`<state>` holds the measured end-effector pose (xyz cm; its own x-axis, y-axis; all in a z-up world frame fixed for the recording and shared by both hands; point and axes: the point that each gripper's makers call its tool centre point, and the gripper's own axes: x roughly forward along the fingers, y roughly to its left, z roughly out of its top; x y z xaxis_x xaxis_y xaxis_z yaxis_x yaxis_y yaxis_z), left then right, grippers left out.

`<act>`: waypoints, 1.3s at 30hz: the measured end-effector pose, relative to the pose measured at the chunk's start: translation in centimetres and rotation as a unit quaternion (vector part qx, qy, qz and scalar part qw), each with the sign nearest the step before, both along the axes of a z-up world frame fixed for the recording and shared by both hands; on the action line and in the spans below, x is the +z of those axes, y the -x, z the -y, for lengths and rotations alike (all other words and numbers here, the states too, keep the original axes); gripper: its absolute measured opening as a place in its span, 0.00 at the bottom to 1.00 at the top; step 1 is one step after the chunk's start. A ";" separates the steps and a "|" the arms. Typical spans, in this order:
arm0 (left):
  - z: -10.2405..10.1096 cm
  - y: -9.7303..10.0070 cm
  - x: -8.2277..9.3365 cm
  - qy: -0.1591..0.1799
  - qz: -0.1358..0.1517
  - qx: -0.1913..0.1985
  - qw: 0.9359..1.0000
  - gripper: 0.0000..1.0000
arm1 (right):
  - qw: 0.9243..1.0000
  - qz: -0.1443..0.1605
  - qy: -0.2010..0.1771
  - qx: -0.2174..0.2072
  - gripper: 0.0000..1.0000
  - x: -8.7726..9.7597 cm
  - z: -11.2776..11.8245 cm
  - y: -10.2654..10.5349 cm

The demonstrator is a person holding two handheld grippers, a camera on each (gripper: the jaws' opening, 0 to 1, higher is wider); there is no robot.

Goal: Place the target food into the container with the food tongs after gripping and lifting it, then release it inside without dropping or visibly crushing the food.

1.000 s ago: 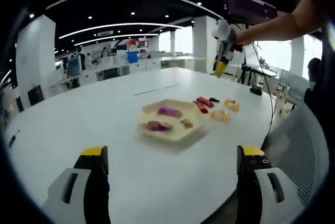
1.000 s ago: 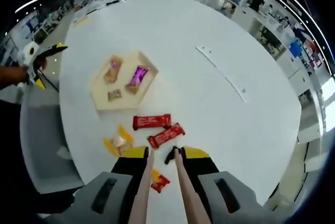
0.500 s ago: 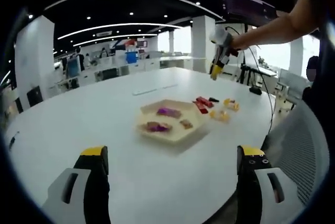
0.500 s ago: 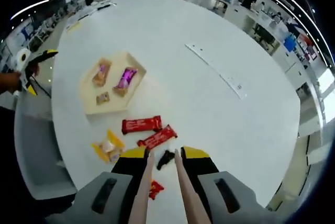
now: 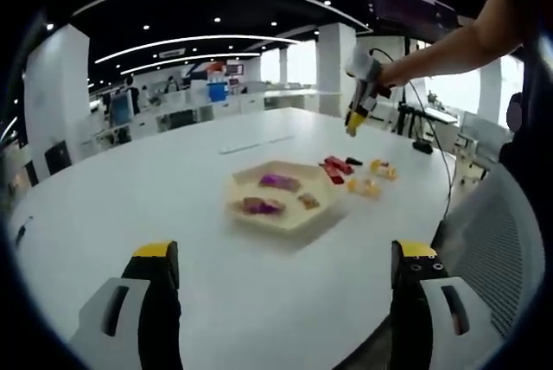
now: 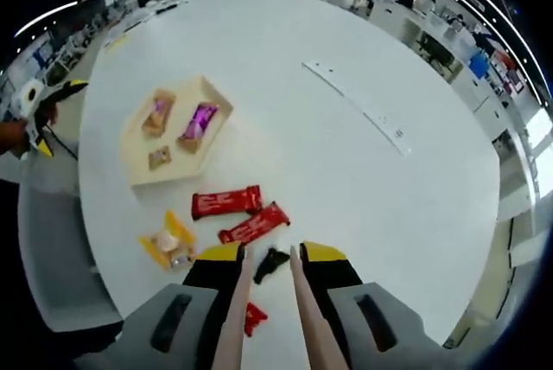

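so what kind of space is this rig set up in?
Likely an open-plan office: a big round white table, rows of desks with monitors behind it, and strip ceiling lights.

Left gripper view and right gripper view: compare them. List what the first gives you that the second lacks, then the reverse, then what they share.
Left gripper view: the left gripper with its fingers wide apart, a person's arm holding the right gripper above the snacks, and office desks behind.

Right gripper view: food tongs gripped between the fingers, a black item at the tong tips, and a white strip on the table.

Both: the hexagonal tray holding three snacks, two red bars and yellow packets.
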<state>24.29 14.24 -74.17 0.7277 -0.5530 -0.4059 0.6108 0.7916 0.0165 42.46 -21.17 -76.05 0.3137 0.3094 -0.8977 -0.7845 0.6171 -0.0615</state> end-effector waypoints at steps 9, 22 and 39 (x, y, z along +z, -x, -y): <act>-0.2 -0.1 0.1 0.003 0.001 0.005 1.000 1.00 | 1.000 -0.008 0.005 -0.007 0.24 -1.3 0.3 0.2; -0.1 0.0 -0.1 0.004 -0.002 0.000 1.000 1.00 | 1.000 -0.012 0.001 -0.015 0.25 -3.7 0.8 0.3; -0.1 0.0 -0.6 0.001 -0.013 -0.001 1.000 1.00 | 0.999 -0.022 -0.006 -0.041 0.26 -6.4 1.3 0.0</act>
